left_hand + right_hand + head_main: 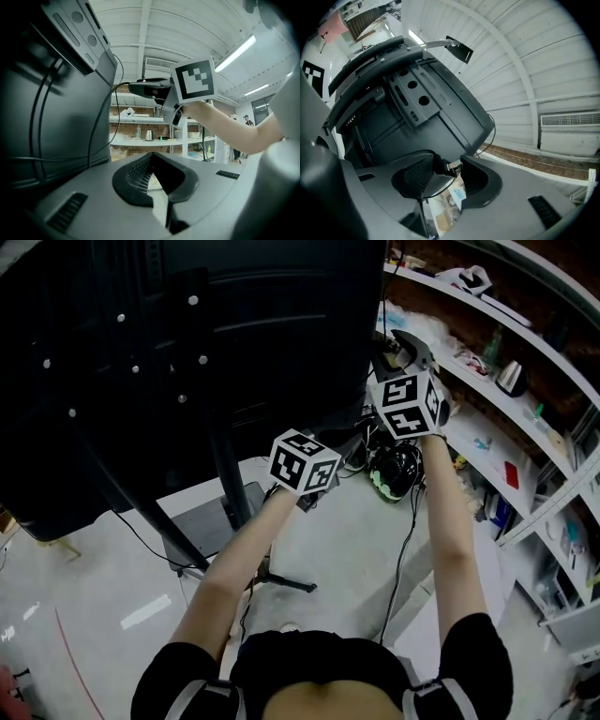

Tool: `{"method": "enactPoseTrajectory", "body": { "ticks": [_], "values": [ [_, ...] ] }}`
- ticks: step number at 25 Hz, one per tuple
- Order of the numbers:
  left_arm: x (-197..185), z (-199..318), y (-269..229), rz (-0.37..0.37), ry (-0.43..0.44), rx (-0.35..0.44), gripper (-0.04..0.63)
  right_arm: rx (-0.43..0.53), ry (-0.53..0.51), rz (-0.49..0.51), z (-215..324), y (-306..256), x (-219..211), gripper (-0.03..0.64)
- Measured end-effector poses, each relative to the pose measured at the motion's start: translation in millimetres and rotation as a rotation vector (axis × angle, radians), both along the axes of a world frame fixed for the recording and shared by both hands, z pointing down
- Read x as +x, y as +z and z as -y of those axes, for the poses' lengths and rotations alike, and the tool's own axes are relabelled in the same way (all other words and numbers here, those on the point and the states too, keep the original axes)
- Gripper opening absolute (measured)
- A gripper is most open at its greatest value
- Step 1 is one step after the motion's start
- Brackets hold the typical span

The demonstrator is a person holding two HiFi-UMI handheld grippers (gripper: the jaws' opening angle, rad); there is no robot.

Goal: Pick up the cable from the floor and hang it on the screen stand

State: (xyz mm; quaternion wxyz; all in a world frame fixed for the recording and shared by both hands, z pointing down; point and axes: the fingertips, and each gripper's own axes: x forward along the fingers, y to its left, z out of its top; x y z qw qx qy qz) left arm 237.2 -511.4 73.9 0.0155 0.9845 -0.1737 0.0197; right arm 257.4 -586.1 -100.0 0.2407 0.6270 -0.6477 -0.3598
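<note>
The big black screen [187,352] stands on its dark stand post [230,474], seen from behind. My right gripper [450,166] is raised beside the screen's right edge and is shut on the cable's metal plug [453,165]. The thin black cable [440,187] loops under the jaws. In the head view the cable [405,540] hangs down past my right forearm toward the floor. My left gripper [152,157] is lower and to the left, its marker cube [304,462] near the post. Its jaws meet at the tips and no cable shows between them. The left gripper view also shows the right gripper [136,86].
White shelves [487,399] with a kettle [511,378] and small items run along the right. A black helmet-like object [394,470] lies on the floor under them. The stand's grey base plate [202,521] and a dark tripod leg [286,582] sit below my arms.
</note>
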Motion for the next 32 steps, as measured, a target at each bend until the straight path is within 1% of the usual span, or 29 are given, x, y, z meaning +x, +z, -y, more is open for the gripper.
{"method": "enactPoseTrajectory", "body": {
  "ticks": [4,8,10,13,17,20,22,27,32],
  "values": [
    [4.9,26.1,-20.5,-0.016,-0.009,0.002,0.008,0.003,-0.005,0.0,24.1,-14.3,-0.2,0.196],
    [8.2,40.3,-37.9,-0.016,-0.017,0.024,0.008,0.015,-0.015,-0.02,43.5,-35.8,-3.6,0.196],
    [9.9,46.2,-45.3,-0.027,-0.009,0.025,0.008,0.028,-0.024,-0.024,52.5,-50.8,-6.8,0.196],
    [7.9,55.8,-54.8,-0.05,-0.013,0.019,0.008,0.049,-0.041,-0.033,63.7,-74.6,-17.3,0.196],
    [1.0,63.2,-63.4,-0.051,-0.026,0.027,0.008,0.086,-0.053,-0.066,76.1,-107.8,-36.1,0.196],
    [-7.8,64.9,-67.3,-0.052,-0.029,0.037,0.008,0.114,-0.068,-0.066,85.0,-132.1,-49.9,0.196],
    [-13.8,66.1,-67.2,-0.05,-0.034,0.038,0.008,0.137,-0.087,-0.057,86.8,-148.1,-60.6,0.196],
    [-26.1,66.6,-68.2,-0.047,-0.051,0.033,0.008,0.212,-0.127,-0.072,77.4,-189.0,-99.5,0.196],
    [-35.7,55.6,-68.1,-0.041,-0.058,0.047,0.008,0.285,-0.191,-0.063,54.4,-220.4,-139.6,0.196]
  ]
}}
